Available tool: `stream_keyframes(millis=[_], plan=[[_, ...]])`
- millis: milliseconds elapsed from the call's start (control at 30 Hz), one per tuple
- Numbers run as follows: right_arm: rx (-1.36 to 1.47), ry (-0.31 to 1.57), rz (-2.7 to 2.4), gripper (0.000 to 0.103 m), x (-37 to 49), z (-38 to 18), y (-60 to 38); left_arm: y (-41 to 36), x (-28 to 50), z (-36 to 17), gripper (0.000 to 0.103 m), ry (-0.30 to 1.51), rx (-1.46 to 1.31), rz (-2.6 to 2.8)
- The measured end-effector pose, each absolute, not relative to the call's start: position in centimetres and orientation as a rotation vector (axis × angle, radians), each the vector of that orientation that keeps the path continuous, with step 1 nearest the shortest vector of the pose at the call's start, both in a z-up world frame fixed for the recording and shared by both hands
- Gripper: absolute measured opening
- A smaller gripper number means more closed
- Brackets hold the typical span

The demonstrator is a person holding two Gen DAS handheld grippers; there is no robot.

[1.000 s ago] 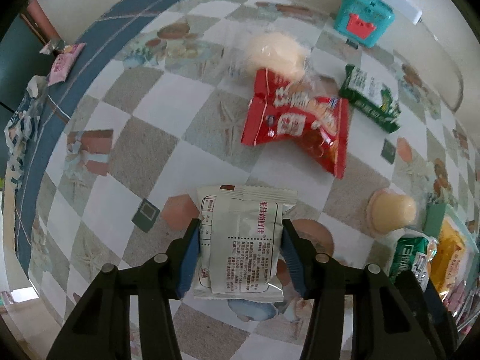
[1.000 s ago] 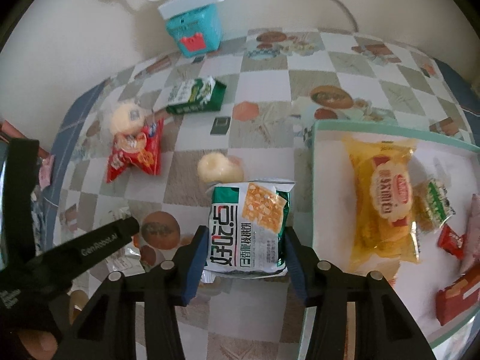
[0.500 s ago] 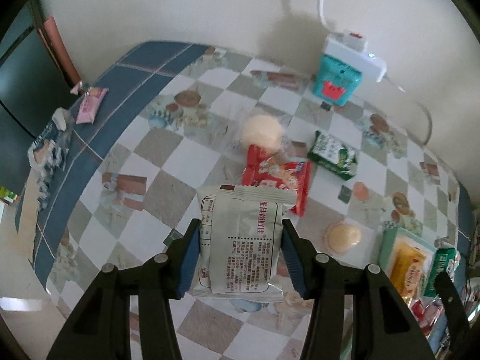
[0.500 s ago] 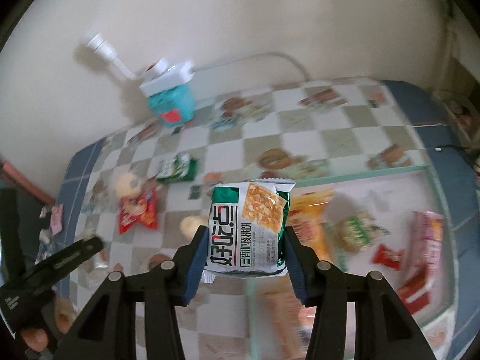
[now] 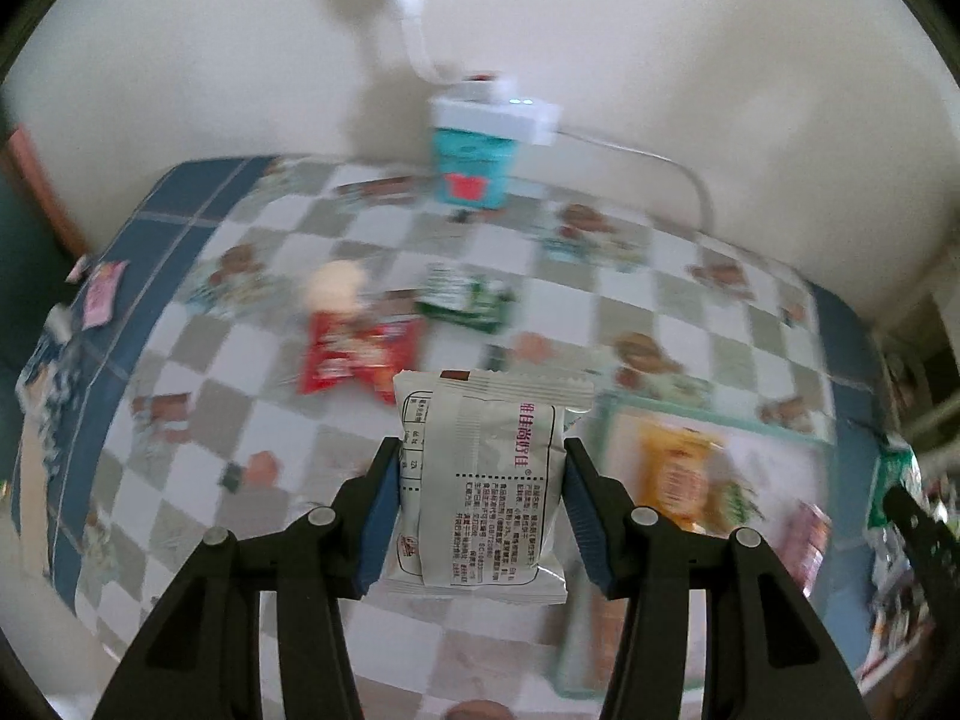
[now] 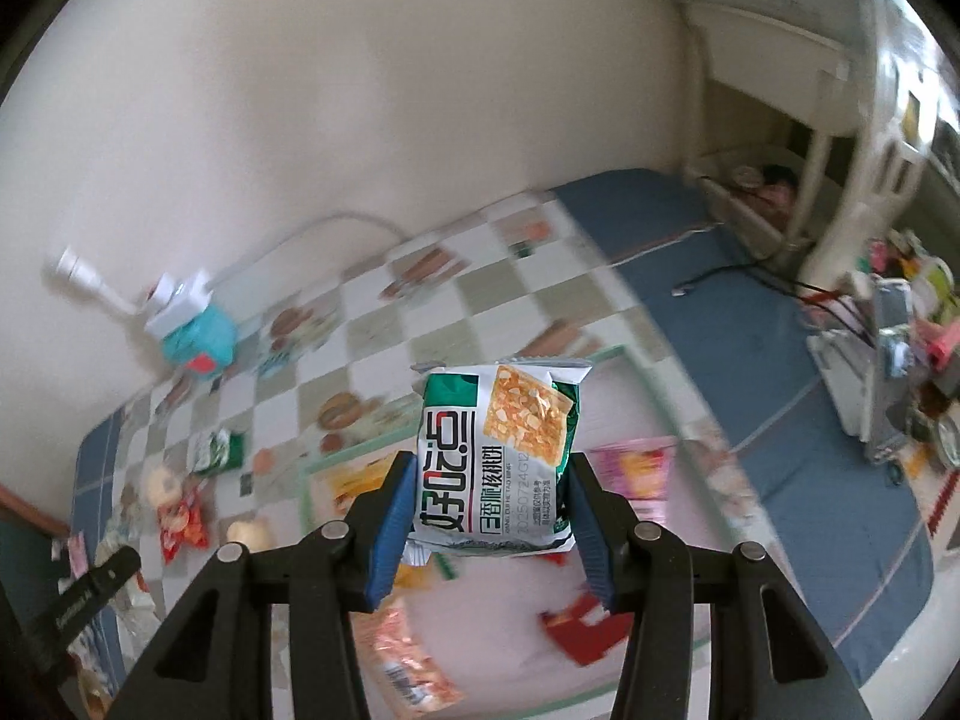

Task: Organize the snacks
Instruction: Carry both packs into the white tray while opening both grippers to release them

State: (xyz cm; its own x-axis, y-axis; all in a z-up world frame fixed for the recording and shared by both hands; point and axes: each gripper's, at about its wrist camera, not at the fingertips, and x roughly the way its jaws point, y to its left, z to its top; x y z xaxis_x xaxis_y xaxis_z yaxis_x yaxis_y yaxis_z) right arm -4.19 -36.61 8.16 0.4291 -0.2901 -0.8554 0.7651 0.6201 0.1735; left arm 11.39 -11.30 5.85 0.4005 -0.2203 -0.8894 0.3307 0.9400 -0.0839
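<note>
Clearly, two snack packets are held aloft, one in each gripper. The left gripper (image 5: pixel 480 516) is clamped on a white packet (image 5: pixel 483 480), its blue pads (image 5: pixel 384 516) pressed against the packet's two long sides; the right gripper (image 6: pixel 489 525) is clamped in the same way on a green-and-white cracker packet (image 6: pixel 495 462). Both packets are carried clear of the checked tablecloth (image 5: pixel 252 360), above the near edge of the pale green-rimmed tray (image 5: pixel 708 414), in which an orange packet (image 5: pixel 675 474) and other wrappers are already laid.

Both packets may be judged light, air-puffed and slippery in their film, with crisp contents that could be crushed under hard pressure. A grip across the middle of the width, as shown, is judged sound; the crimped end seams would offer less purchase.

Beyond the tray, on the cloth, a red packet (image 5: pixel 354 354), a green packet (image 5: pixel 465 300) and a round bun (image 5: pixel 336 282) are left unsorted, much blurred.
</note>
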Motion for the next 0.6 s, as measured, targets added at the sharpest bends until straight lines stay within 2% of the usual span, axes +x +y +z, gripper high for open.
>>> stream_keyframes(millis=[300, 600], plan=[[0.641, 0.903, -0.75, 0.052, -6.4, 7.7, -39.0, -19.0, 7.0, 4.6, 0.054, 1.127, 0.274, -0.516], [0.645, 0.962, -0.735, 0.052, -6.0, 5.8, -39.2, -22.0, 4.5, 2.1, 0.054, 1.184, 0.356, -0.585]])
